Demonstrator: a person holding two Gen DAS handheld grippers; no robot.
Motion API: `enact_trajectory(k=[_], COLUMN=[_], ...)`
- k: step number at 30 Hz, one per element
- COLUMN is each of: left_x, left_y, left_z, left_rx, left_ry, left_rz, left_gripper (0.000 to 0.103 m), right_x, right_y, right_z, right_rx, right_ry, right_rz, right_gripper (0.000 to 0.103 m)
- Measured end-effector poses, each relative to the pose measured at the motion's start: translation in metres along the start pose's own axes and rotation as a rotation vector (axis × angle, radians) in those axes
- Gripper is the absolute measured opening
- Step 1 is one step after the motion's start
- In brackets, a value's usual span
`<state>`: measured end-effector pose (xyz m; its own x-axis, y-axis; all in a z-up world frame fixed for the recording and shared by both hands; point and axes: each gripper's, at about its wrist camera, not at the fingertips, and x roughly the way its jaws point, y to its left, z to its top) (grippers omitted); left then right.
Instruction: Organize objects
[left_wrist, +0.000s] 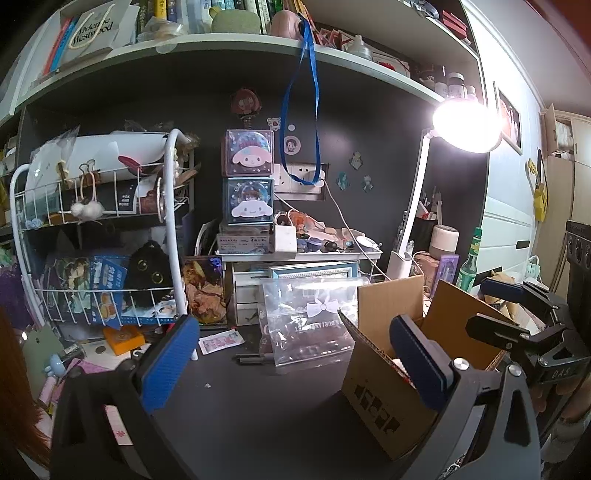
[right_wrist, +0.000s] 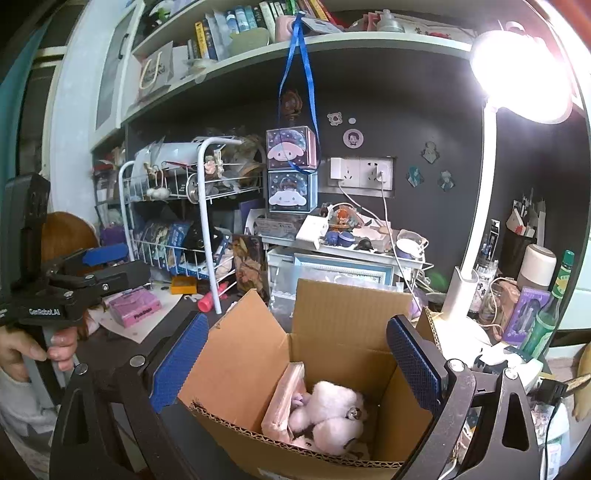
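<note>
An open cardboard box (right_wrist: 255, 354) stands on the dark desk; it also shows in the left wrist view (left_wrist: 384, 391) at the right. Inside lie a pink fluffy plush (right_wrist: 328, 417) and a pink flat packet (right_wrist: 284, 398). My right gripper (right_wrist: 295, 362) is open and empty, hovering just above the box opening. My left gripper (left_wrist: 291, 365) is open and empty over the desk, left of the box. A clear plastic bag with a white bow (left_wrist: 310, 321) lies behind it. The left gripper shows in the right wrist view (right_wrist: 107, 266) at the far left.
A white wire rack (left_wrist: 99, 236) full of items stands at the left. Stacked character boxes (left_wrist: 248, 181), a white lamp (left_wrist: 465, 125), a green bottle (left_wrist: 469, 262) and clutter line the back. An orange box (left_wrist: 123, 338) and a pink pack (right_wrist: 135, 306) lie at the left.
</note>
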<state>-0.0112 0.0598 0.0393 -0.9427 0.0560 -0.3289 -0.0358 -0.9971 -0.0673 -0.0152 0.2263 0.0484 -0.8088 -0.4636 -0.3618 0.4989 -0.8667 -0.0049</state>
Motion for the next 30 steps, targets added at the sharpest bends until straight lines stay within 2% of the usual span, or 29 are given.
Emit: enact_trajectory(k=[30], left_x=[0.0045], left_y=[0.0005], left_z=[-0.0021], left_rx=[0.01], left_ry=[0.019], left_rz=[-0.004], left_gripper=[0.102], right_x=[0.0023], right_y=[0.0025], right_z=[-0.0018], right_rx=[-0.039], right_ry=[0.008], right_rz=[-0.012], right_gripper=[0.098])
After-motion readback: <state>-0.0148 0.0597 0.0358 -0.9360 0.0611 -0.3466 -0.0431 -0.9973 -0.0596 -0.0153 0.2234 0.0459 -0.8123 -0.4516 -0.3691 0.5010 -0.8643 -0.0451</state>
